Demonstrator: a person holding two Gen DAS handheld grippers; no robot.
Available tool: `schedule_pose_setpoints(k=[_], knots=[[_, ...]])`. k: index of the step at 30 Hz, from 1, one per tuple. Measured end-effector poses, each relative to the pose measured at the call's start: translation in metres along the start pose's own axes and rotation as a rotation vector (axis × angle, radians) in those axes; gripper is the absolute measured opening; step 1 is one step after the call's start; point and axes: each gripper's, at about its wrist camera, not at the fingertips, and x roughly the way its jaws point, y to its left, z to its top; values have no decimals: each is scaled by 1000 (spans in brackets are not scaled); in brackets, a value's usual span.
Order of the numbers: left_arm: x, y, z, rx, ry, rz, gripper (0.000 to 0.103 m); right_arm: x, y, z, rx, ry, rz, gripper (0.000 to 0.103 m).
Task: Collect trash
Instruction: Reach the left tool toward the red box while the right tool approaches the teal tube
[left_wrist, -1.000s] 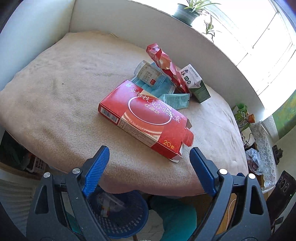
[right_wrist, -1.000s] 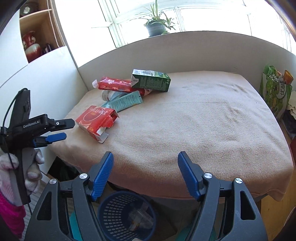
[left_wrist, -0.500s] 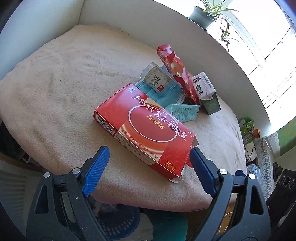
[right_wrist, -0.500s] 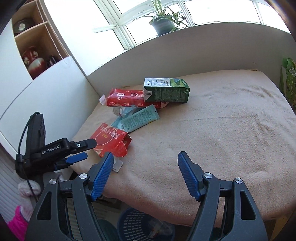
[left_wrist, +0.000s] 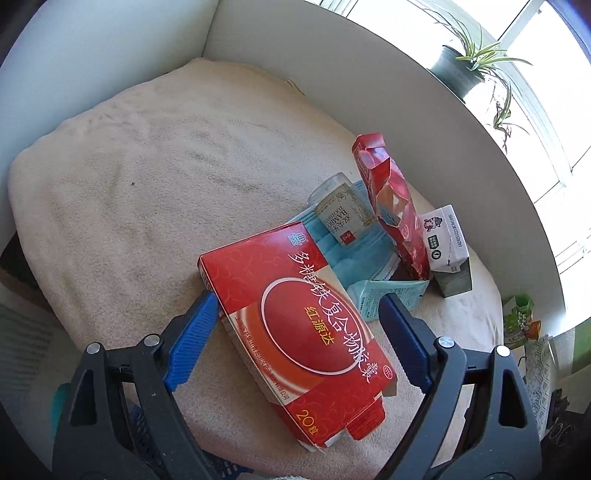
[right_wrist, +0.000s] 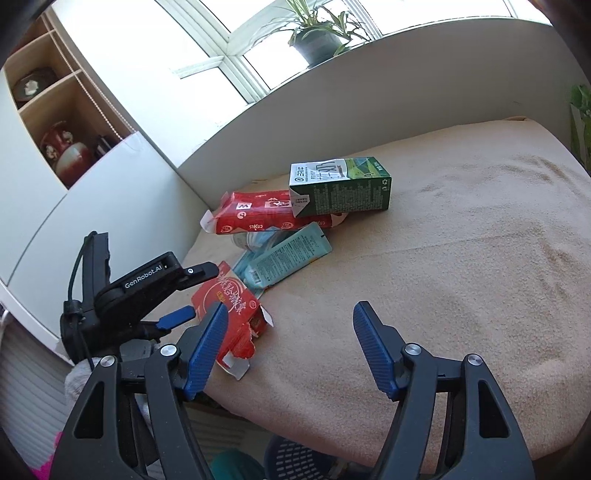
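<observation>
A flat red medicine box (left_wrist: 295, 325) lies near the front edge of the beige-covered table (left_wrist: 147, 177). My left gripper (left_wrist: 295, 332) is open, its jaws standing either side of the box; the left blue pad (left_wrist: 192, 339) is at the box's side. The box also shows in the right wrist view (right_wrist: 229, 306), with the left gripper (right_wrist: 188, 291) around it. Behind lie a blue face mask (left_wrist: 354, 251), a clear bottle (left_wrist: 340, 210), a tall red carton (left_wrist: 391, 210), a teal tube (right_wrist: 288, 258) and a green-white milk carton (right_wrist: 340, 190). My right gripper (right_wrist: 291, 347) is open and empty above the table's front edge.
A blue mesh waste basket (right_wrist: 295, 458) stands below the table's front edge. White walls (left_wrist: 332, 74) enclose the table's back and left. A potted plant (right_wrist: 317, 40) sits on the sill. A shelf with a red vase (right_wrist: 66, 155) is at the left.
My left gripper has moved forward and down over the table until its open jaws straddle the red medicine box. My right gripper has moved forward and turned left toward the pile.
</observation>
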Motion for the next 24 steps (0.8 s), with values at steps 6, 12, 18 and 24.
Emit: schedule_pose_setpoints(k=[6, 12, 18, 24], knots=[[26, -23, -8, 116, -5, 122, 94, -2, -16, -6, 40, 2, -15, 70], [34, -23, -20, 208, -1, 121, 97, -7, -29, -8, 59, 1, -44, 70], [31, -9, -17, 283, 6, 90, 97, -2, -27, -5, 73, 15, -17, 70], [27, 16, -5, 293, 8, 85, 96, 25, -4, 6, 81, 58, 7, 70]])
